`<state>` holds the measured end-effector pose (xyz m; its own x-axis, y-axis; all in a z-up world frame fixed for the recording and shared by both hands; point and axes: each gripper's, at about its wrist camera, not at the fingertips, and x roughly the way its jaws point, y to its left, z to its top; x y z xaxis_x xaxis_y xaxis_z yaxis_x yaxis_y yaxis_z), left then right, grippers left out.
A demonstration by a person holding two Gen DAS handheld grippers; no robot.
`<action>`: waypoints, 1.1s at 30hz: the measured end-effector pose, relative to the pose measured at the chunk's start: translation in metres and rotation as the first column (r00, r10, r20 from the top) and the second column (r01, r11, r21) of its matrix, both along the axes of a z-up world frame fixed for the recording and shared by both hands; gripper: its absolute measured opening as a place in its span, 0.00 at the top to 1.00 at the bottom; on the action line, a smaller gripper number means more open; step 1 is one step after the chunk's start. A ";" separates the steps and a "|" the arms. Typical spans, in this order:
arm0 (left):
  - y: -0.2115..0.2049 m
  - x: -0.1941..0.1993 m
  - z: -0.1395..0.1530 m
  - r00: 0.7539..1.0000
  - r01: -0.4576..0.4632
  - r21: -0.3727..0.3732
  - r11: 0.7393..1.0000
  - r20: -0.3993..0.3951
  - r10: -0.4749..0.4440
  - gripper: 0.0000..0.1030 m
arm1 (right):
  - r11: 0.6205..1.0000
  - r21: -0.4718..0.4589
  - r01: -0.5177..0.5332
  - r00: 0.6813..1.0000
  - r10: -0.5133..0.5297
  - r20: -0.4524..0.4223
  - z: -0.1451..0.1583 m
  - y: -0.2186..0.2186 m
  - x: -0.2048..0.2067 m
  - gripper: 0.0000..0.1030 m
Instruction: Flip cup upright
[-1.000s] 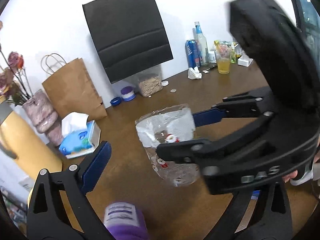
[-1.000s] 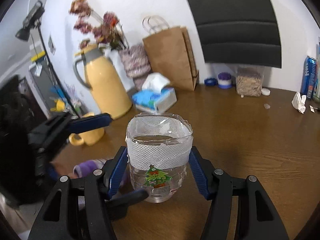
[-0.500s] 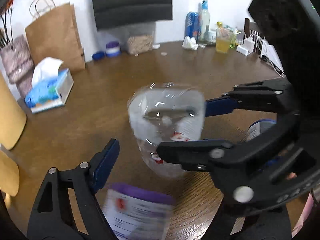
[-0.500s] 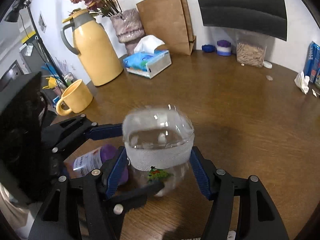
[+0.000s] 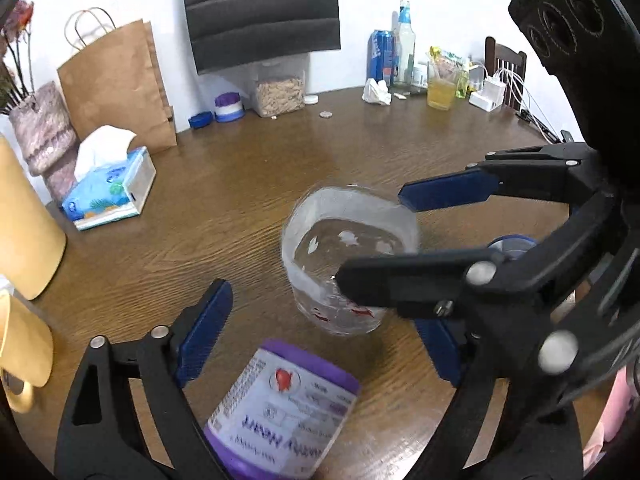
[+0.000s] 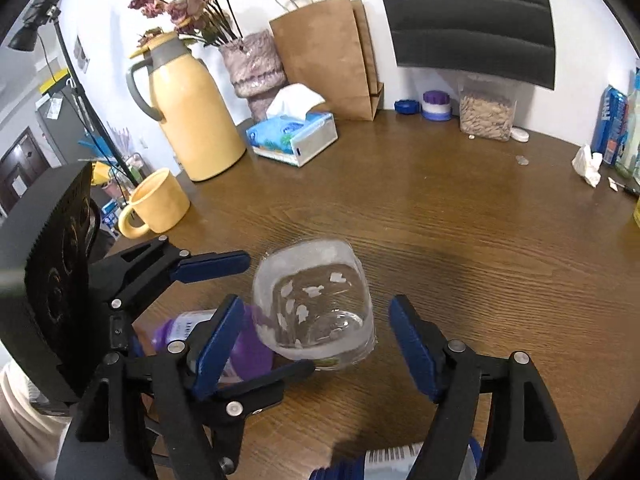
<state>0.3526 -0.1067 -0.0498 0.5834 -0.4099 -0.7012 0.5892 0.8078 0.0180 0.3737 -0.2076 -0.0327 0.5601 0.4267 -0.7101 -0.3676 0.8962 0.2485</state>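
Observation:
The clear plastic cup (image 5: 344,256) with small stickers stands upright, mouth up, on the brown table (image 5: 248,184). In the right wrist view the cup (image 6: 316,308) sits between the blue pads of my right gripper (image 6: 320,336), which is open with gaps on both sides. My right gripper also shows in the left wrist view (image 5: 404,240) around the cup. My left gripper (image 5: 320,344) is open; only its left finger (image 5: 200,328) shows clearly, and the cup lies just ahead of it. The left gripper's fingers (image 6: 212,264) reach in from the left in the right wrist view.
A purple-labelled jar (image 5: 284,412) lies close below my left gripper, beside the cup (image 6: 224,340). A tissue box (image 6: 292,136), yellow mug (image 6: 156,204), yellow thermos (image 6: 188,108), paper bags, a nut jar (image 6: 486,112) and bottles (image 5: 404,44) ring the table's far edge.
My right gripper has opened and let go of the cup, which now stands on the table. Both views have tilted down and drawn back slightly.

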 end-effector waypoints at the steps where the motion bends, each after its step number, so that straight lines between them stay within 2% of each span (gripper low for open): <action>1: 0.001 -0.004 0.002 1.000 -0.002 -0.001 1.000 0.006 0.002 0.16 | 1.000 0.003 0.003 1.000 -0.003 0.009 0.005 -0.001 -0.004 0.23; 6: 0.012 -0.025 0.017 0.999 -0.039 0.005 0.999 0.028 0.039 0.15 | 1.000 0.013 0.026 0.999 -0.026 0.045 0.029 -0.010 -0.032 0.23; 10: 0.029 -0.048 0.031 0.995 -0.085 0.002 0.996 0.060 0.085 0.11 | 0.999 -0.017 0.045 0.997 -0.043 0.067 0.043 -0.019 -0.058 0.23; 13: 0.040 -0.066 0.041 0.990 -0.116 -0.011 0.993 0.085 0.116 0.10 | 0.997 -0.042 0.066 0.994 -0.062 0.088 0.050 -0.027 -0.078 0.23; 16: 0.049 -0.085 0.050 0.980 -0.160 -0.028 0.987 0.116 0.162 0.05 | 0.996 -0.049 0.079 0.992 -0.074 0.097 0.055 -0.035 -0.096 0.23; 19: 0.057 -0.104 0.061 0.968 -0.195 -0.078 0.978 0.144 0.205 0.05 | 0.995 -0.054 0.090 0.989 -0.083 0.119 0.060 -0.039 -0.113 0.23; 24: 0.066 -0.146 0.081 0.934 -0.289 -0.120 0.950 0.183 0.307 0.05 | 0.992 -0.034 0.119 0.977 -0.111 0.182 0.072 -0.042 -0.159 0.23; 26: 0.072 -0.170 0.087 0.917 -0.323 -0.129 0.937 0.202 0.344 0.00 | 0.991 -0.024 0.133 0.969 -0.125 0.215 0.076 -0.044 -0.180 0.23; 28: 0.077 -0.191 0.091 0.903 -0.343 -0.135 0.930 0.225 0.366 0.00 | 0.990 -0.019 0.140 0.959 -0.130 0.251 0.078 -0.043 -0.203 0.23; 30: 0.083 -0.220 0.091 0.883 -0.363 -0.149 0.920 0.260 0.391 0.00 | 0.989 -0.012 0.148 0.950 -0.139 0.279 0.075 -0.040 -0.224 0.23; 33: 0.092 -0.254 0.086 0.868 -0.375 -0.183 0.909 0.277 0.413 0.00 | 0.986 -0.006 0.169 0.940 -0.159 0.301 0.060 -0.031 -0.261 0.23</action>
<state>0.0985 -0.0144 0.0359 0.8890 -0.1702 -0.4251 0.2027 0.9787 0.0319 0.1130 -0.2391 0.0278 0.8087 0.2914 -0.5110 -0.2680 0.9558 0.1209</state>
